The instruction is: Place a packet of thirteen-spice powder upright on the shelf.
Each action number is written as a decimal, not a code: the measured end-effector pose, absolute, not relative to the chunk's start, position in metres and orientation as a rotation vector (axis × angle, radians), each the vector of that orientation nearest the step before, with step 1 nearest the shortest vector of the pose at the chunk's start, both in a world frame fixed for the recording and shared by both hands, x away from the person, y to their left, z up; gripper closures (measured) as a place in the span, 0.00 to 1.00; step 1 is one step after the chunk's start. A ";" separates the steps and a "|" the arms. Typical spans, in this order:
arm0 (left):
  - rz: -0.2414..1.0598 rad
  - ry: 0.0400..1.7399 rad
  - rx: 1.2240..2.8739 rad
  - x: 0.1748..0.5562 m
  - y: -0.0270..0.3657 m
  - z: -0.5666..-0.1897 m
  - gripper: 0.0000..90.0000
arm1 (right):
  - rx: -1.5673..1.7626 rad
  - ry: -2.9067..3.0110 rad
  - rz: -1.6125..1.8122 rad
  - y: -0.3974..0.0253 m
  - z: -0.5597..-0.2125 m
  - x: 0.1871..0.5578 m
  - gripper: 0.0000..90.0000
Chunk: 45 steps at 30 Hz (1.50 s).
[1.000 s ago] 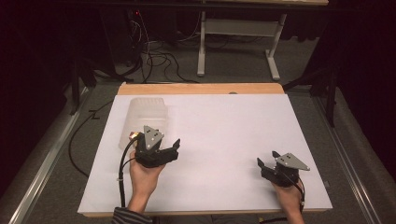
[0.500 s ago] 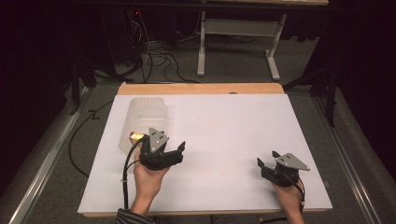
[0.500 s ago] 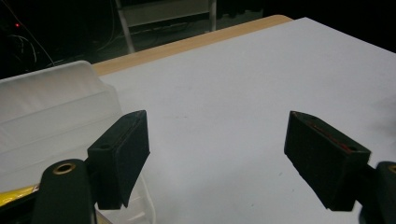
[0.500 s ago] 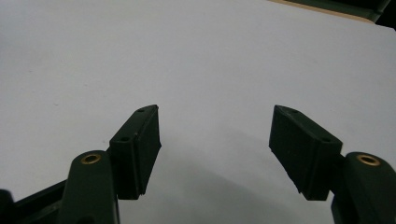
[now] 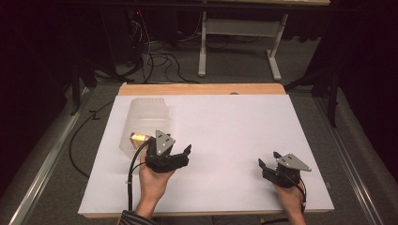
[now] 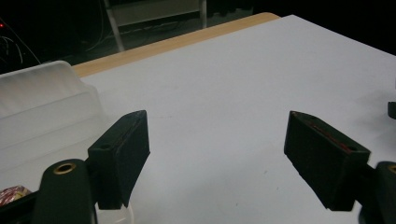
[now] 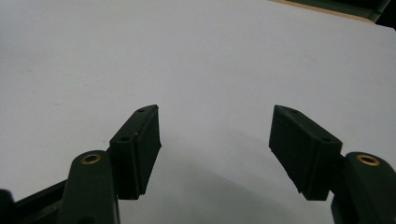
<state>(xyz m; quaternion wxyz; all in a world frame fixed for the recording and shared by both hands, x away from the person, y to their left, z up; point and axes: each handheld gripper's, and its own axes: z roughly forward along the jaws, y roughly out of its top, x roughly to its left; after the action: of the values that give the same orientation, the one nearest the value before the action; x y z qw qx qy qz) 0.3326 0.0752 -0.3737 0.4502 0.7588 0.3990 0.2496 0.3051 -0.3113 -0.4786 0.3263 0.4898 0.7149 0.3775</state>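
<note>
2 grippers sit low over a white sheet (image 5: 225, 140) that covers a wooden table (image 5: 202, 89). The left gripper (image 5: 176, 152) is held in the person's left hand (image 5: 152, 183), just beside a clear plastic container (image 5: 145, 117) that lies on the left part of the sheet. Its jaws stand wide apart with nothing between them; in the left gripper view (image 6: 217, 154) the gap frames bare white sheet, and the container's ribbed, frosted wall (image 6: 42, 112) rises just past the left jaw. Inside the container, at its near end, lies a small yellow packet (image 5: 139, 137); in the left gripper view a scrap of red-and-white wrapper (image 6: 11, 193) peeks out at the bottom left corner. Any print on the packet is too small and blurred to read, and no brand or label can be made out on the container or the grippers.

The right gripper (image 5: 268, 161) rests near the sheet's front right corner, held by the right hand (image 5: 290, 197), well apart from the container. Its jaws are also spread and empty, as the right gripper view (image 7: 215, 135) shows, with plain sheet between them. A black cable (image 5: 131, 173) trails from the left gripper back along the forearm.
</note>
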 end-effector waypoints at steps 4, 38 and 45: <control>0.610 0.977 1.874 0.330 0.072 -0.374 0.25 | 1.283 1.874 0.989 -0.311 -0.479 0.305 0.38; 0.522 0.926 1.881 0.321 0.048 -0.386 0.26 | 1.280 1.873 0.990 -0.311 -0.479 0.305 0.38; 0.505 0.923 1.884 0.320 0.044 -0.389 0.26 | 1.274 1.876 0.987 -0.311 -0.479 0.305 0.38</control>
<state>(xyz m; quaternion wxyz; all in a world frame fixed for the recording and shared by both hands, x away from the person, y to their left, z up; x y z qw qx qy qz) 0.3202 0.0440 -0.3894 0.4722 0.7697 0.3769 0.2062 0.3049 -0.3111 -0.4785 0.3282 0.4867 0.7165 0.3769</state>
